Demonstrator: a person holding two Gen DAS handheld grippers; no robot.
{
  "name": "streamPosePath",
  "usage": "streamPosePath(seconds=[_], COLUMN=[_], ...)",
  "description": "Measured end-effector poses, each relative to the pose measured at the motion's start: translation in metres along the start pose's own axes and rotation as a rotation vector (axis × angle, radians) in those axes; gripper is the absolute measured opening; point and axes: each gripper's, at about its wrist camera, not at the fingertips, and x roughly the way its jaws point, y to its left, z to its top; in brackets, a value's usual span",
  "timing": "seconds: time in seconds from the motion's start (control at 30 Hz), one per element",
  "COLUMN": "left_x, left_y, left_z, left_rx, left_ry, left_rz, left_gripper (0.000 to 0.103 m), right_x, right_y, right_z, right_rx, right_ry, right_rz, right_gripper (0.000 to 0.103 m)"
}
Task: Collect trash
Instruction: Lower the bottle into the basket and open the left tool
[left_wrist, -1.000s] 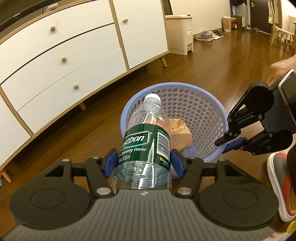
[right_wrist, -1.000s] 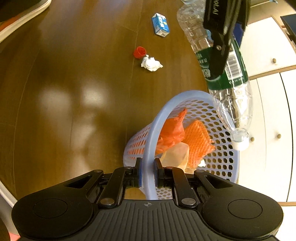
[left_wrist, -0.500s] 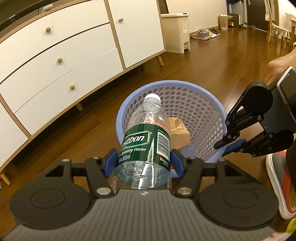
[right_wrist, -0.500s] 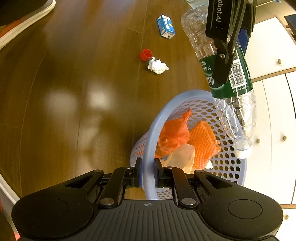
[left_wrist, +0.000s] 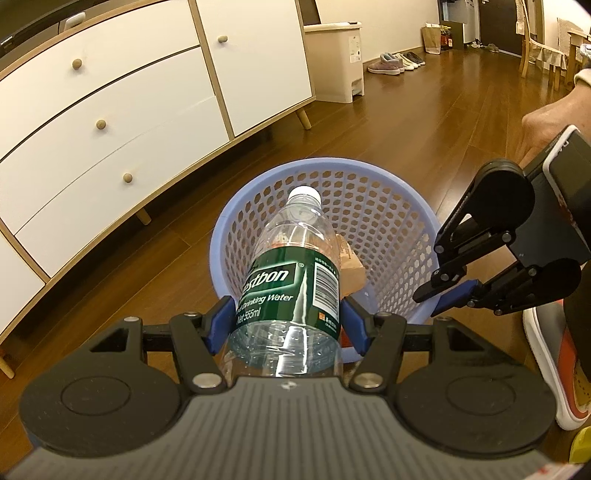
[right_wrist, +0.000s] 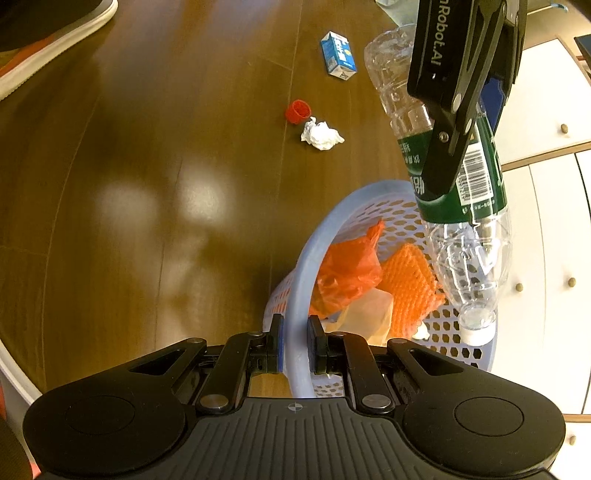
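My left gripper (left_wrist: 288, 321) is shut on a clear plastic water bottle (left_wrist: 291, 273) with a green label, cap pointing forward over the blue perforated basket (left_wrist: 402, 221). In the right wrist view the same bottle (right_wrist: 465, 206) hangs neck-down above the basket opening. My right gripper (right_wrist: 294, 341) is shut on the basket's rim (right_wrist: 301, 280). Inside the basket lie an orange plastic bag (right_wrist: 345, 266), an orange mesh piece (right_wrist: 410, 280) and a pale bag (right_wrist: 369, 310). A brown paper piece (left_wrist: 349, 258) shows behind the bottle.
On the wooden floor lie a blue carton (right_wrist: 338, 55), a red cap (right_wrist: 298, 110) and a crumpled white tissue (right_wrist: 321, 133). A white drawer cabinet (left_wrist: 110, 103) stands left, a beige bin (left_wrist: 336, 59) beyond. A shoe (left_wrist: 554, 365) is at the right, and a hand (left_wrist: 546, 125).
The bottle in my left gripper has moved farther over the basket opening and tilted more neck-down. My right gripper keeps its hold on the rim.
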Motion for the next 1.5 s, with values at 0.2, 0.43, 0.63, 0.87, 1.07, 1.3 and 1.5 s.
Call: streamPosePath(seconds=[0.2, 0.43, 0.63, 0.87, 1.07, 1.3, 1.5], left_x=[0.005, 0.009, 0.011, 0.012, 0.014, 0.017, 0.018], left_y=[-0.001, -0.004, -0.005, -0.005, -0.006, -0.006, -0.005], left_z=[0.003, 0.003, 0.004, 0.004, 0.003, 0.003, 0.001], left_rx=[0.005, 0.01, 0.012, 0.012, 0.019, 0.028, 0.026], left_ry=[-0.001, -0.001, 0.0, 0.001, 0.007, 0.013, 0.016], left_rz=[-0.002, -0.011, -0.011, -0.013, -0.024, -0.02, -0.019], left_gripper=[0.058, 0.058, 0.058, 0.058, 0.058, 0.058, 0.059], right_x=[-0.002, -0.006, -0.008, -0.008, -0.007, -0.006, -0.007], right_y=[0.001, 0.003, 0.003, 0.003, 0.003, 0.004, 0.003], right_z=[0.001, 0.001, 0.001, 0.001, 0.001, 0.001, 0.0], right_rx=[-0.004, -0.008, -0.008, -0.004, -0.006, -0.005, -0.004], right_ry=[-0.001, -0.004, -0.004, -0.002, -0.002, -0.005, -0.007], right_rz=[-0.001, 0.002, 0.002, 0.003, 0.004, 0.008, 0.011], right_gripper=[0.009, 0.009, 0.009, 0.009, 0.009, 0.009, 0.009])
